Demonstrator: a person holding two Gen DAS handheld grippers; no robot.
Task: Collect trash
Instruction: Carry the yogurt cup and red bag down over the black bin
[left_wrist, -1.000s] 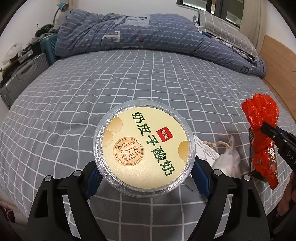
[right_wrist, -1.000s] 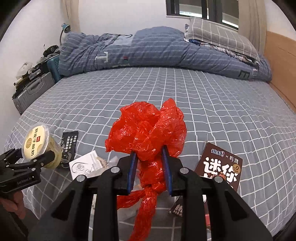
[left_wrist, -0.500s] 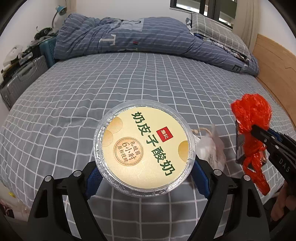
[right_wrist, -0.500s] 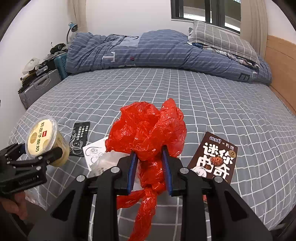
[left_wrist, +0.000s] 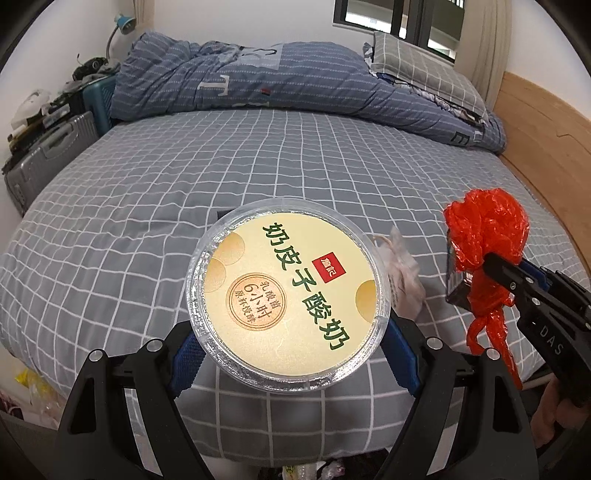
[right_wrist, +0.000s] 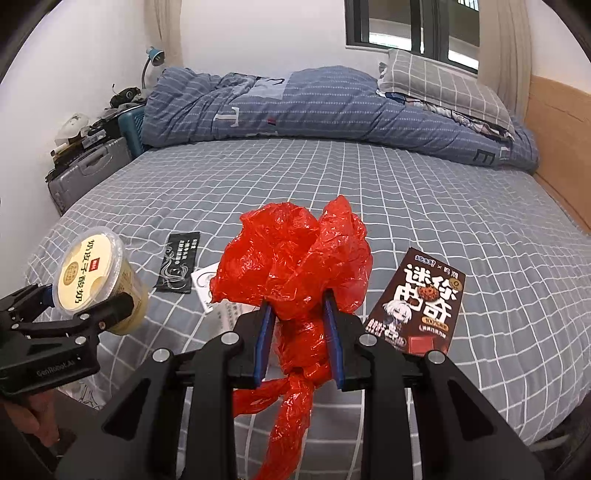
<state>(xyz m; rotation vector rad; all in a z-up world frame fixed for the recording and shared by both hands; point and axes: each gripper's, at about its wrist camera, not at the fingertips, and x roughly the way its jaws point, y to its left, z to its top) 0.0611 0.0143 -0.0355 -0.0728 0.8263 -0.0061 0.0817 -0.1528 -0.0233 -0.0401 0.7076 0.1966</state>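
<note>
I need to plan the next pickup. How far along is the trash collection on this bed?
No bin shows, so nothing looks disposed of yet. In hand: the left gripper is shut on the yogurt cup, and the right gripper is shut on the red plastic bag. Left on the bed: the brown snack box, the black wrapper and the white papers.

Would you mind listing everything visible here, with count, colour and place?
yogurt cup: one, cream lid, in left gripper.
plastic bag: one, red, in right gripper.
snack box: one, brown, on bed, right.
black packet: one, on bed, left.
white paper scraps: a few, behind the bag.
duvet: one, blue, far end.
pillow: one, grey check.
suitcase: one, grey, beside bed.
left gripper: black, blue pads.
right gripper: same.
</note>
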